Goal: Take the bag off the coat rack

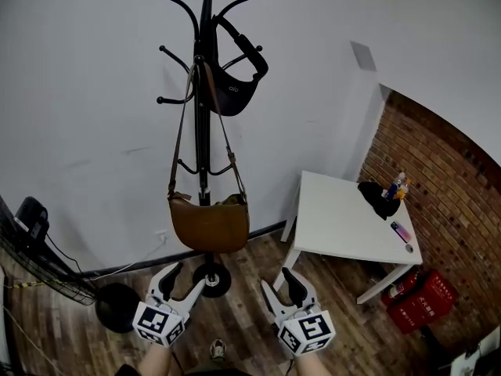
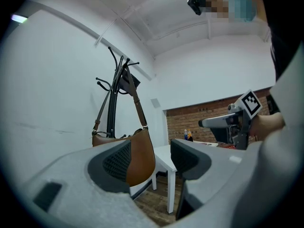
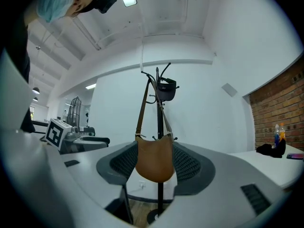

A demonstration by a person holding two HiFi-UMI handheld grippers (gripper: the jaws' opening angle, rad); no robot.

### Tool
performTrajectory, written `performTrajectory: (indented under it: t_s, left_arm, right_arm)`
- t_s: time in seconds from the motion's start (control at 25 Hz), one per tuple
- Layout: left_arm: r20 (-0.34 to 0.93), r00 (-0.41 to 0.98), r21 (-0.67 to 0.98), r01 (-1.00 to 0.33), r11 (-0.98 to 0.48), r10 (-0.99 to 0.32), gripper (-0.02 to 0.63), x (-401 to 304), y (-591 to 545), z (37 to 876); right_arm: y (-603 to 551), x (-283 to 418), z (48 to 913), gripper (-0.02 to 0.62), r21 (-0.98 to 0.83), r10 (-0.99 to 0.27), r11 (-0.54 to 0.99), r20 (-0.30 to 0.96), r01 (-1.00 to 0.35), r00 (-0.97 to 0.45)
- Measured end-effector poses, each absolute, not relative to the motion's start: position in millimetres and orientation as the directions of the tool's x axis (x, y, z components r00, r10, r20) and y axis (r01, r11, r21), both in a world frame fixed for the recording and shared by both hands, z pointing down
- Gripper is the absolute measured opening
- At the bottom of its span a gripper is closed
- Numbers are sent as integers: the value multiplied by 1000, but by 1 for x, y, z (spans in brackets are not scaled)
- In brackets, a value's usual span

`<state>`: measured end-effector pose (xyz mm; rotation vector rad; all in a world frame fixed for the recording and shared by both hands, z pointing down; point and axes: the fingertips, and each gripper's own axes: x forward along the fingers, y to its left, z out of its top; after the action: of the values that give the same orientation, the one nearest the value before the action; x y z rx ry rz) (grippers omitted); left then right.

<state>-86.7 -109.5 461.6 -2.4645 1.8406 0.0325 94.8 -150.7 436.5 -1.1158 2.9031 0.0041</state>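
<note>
A brown shoulder bag (image 1: 209,224) hangs by its long strap from a black coat rack (image 1: 205,69) against the white wall. A small black bag (image 1: 235,92) hangs higher on the same rack. My left gripper (image 1: 186,276) and right gripper (image 1: 277,280) are held low in front of the rack, below the brown bag and apart from it. Both are open with nothing between the jaws. In the left gripper view the brown bag (image 2: 140,158) shows beyond the left jaw. In the right gripper view the brown bag (image 3: 153,160) hangs centred in the gap, some way off.
A white table (image 1: 344,225) stands to the right with a black item (image 1: 378,196) and bottles (image 1: 395,186) on it. Red boxes (image 1: 415,300) lie by the brick wall. A black round object (image 1: 117,304) and a wire rack (image 1: 31,265) are at the left. The rack's base (image 1: 211,279) sits between my grippers.
</note>
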Motion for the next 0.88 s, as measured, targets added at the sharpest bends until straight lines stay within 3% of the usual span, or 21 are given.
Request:
performTrajectory:
  t_s: [0.88]
  left_arm:
    - [-201,242,-68,-970,-233,-949,267,-202,-216,418]
  right_arm:
    - [-290,-24,398,209,94,-674,728,-82,-679,-734]
